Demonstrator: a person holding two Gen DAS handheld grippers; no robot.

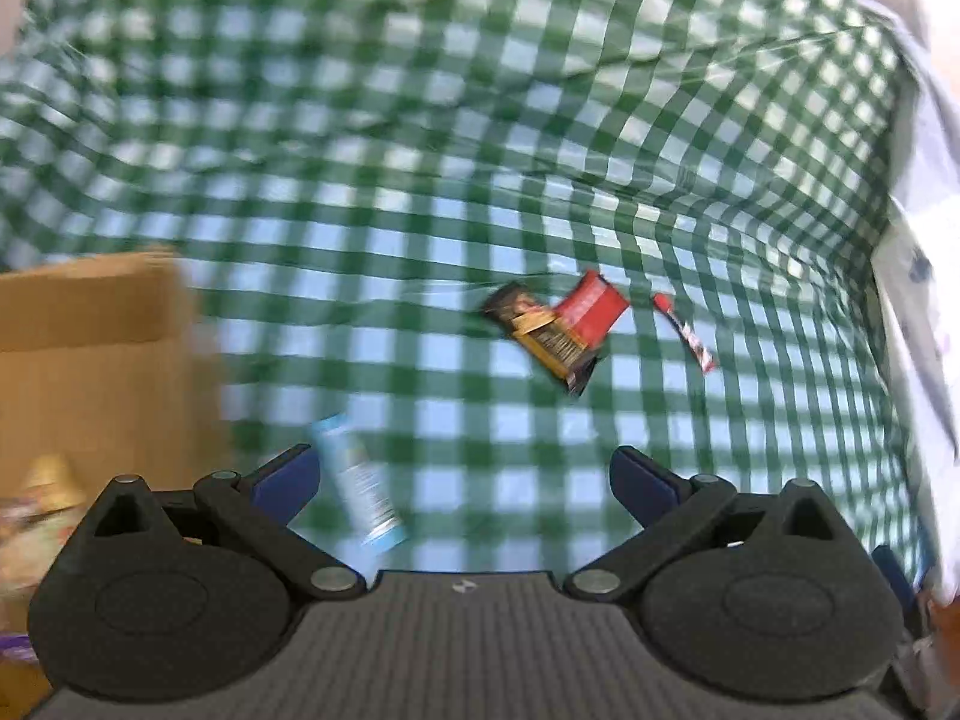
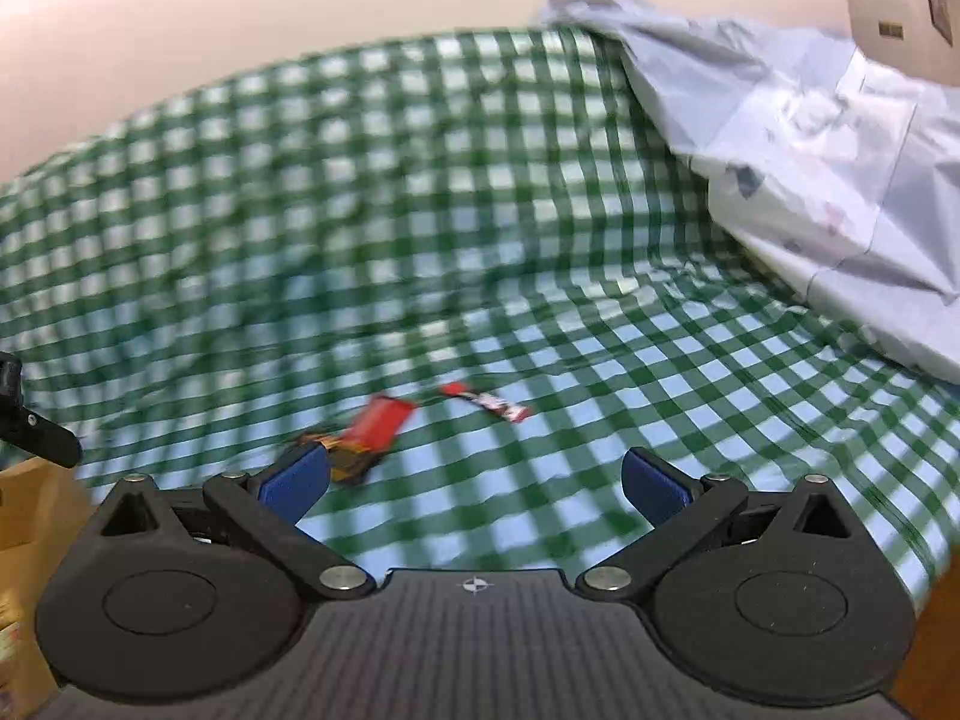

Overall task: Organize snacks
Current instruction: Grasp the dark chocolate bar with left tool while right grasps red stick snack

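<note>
Snacks lie on a green checked tablecloth (image 1: 420, 210). A red packet (image 1: 591, 307) overlaps a brown and gold packet (image 1: 540, 333); a thin red stick packet (image 1: 684, 333) lies to their right. A light blue packet (image 1: 360, 480) lies close to my left gripper (image 1: 465, 480), which is open and empty, beside its left finger. In the right wrist view the red packet (image 2: 384, 423), the brown packet (image 2: 348, 456) and the stick packet (image 2: 489, 401) lie ahead of my right gripper (image 2: 474, 483), which is open and empty.
A cardboard box (image 1: 90, 360) stands at the left with wrapped snacks (image 1: 42, 510) in it; its corner shows in the right wrist view (image 2: 30, 510). A crumpled white plastic sheet (image 2: 810, 150) lies at the right. The other gripper's black part (image 2: 24, 414) shows at the left edge.
</note>
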